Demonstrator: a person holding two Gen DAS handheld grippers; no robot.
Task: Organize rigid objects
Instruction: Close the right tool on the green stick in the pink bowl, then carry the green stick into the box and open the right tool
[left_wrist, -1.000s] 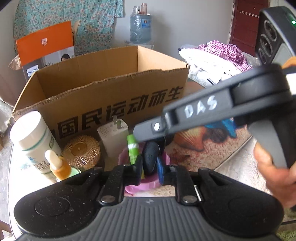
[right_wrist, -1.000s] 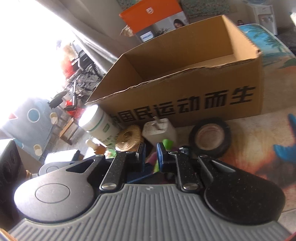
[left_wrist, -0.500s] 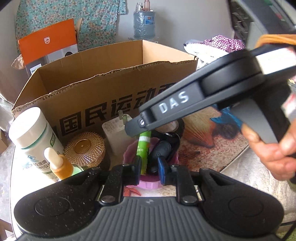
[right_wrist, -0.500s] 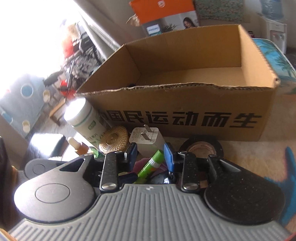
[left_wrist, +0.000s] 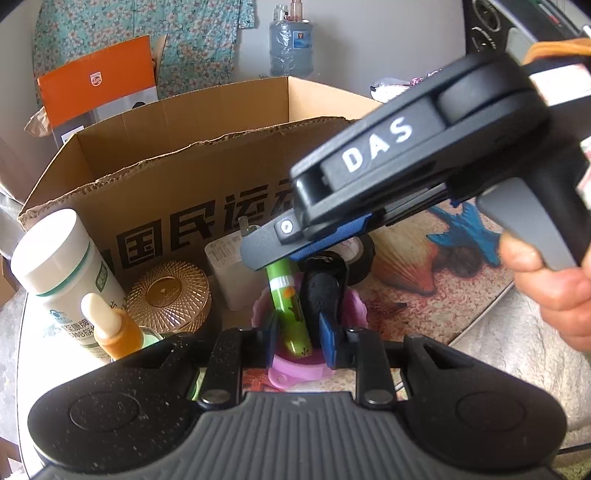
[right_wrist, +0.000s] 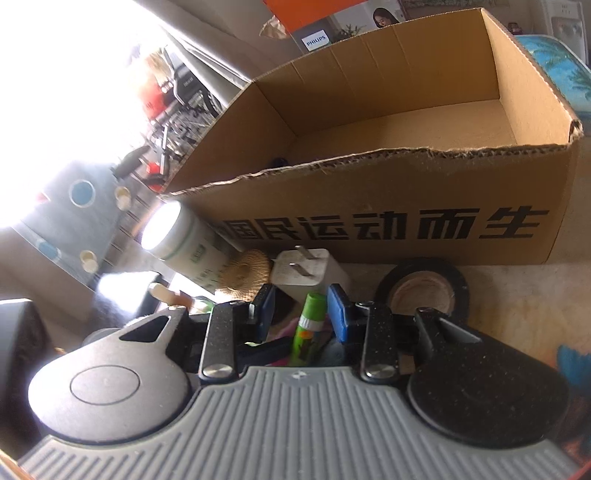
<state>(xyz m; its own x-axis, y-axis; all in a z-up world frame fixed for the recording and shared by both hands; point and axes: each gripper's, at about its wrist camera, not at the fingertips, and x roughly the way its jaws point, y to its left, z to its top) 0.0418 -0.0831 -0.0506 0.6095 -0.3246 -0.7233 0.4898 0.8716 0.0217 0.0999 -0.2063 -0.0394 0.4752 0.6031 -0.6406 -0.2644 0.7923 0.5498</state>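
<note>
Both grippers are crowded over the pink cup (left_wrist: 295, 369), which sits just in front of the cardboard box (right_wrist: 369, 192) with a green glue stick (left_wrist: 290, 306) and a black object (left_wrist: 323, 291) standing in it. The left gripper (left_wrist: 301, 338) has just been opening its jaws, glue stick between them but no squeeze. The right gripper (right_wrist: 301, 312) reaches in from above, jaws just opened, loosely around the stick's top.

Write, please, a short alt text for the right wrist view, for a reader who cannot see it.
The right gripper holds its blue fingers open around a green glue stick without touching it. Behind stand a white wall charger, a black tape roll and an open brown cardboard box.
</note>
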